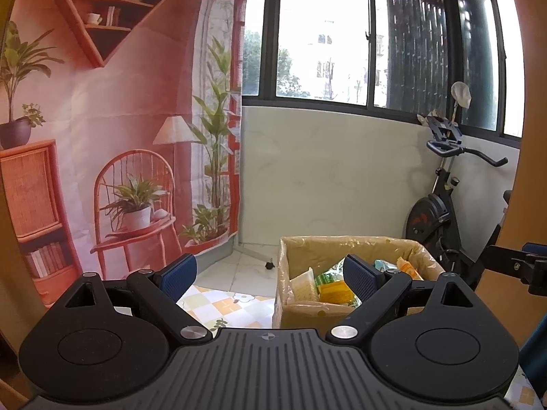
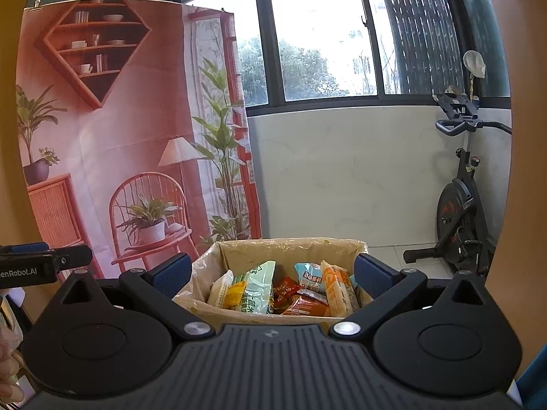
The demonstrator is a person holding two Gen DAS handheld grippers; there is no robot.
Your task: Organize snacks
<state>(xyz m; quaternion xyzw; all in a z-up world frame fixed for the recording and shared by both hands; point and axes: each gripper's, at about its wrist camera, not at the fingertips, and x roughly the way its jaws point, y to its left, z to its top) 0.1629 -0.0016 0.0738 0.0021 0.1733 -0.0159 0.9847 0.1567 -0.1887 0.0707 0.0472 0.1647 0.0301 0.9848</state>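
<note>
Both the left gripper point(image 1: 270, 275) and right gripper point(image 2: 271, 273) are hovering level, fingers spread wide and empty, the cardboard box point(image 2: 290, 244) of snack packets point(image 2: 259, 288) lying beyond their fingertips; "enRobot.AI" is showing on the left gripper's side.

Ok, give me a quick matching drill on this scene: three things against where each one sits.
Things:
1. snack packets
2. exercise bike
3. printed backdrop

Places:
A. by the right wall, under the window
B. hanging at the left
C. inside the cardboard box

Pairs: 1-C, 2-A, 3-B
</note>
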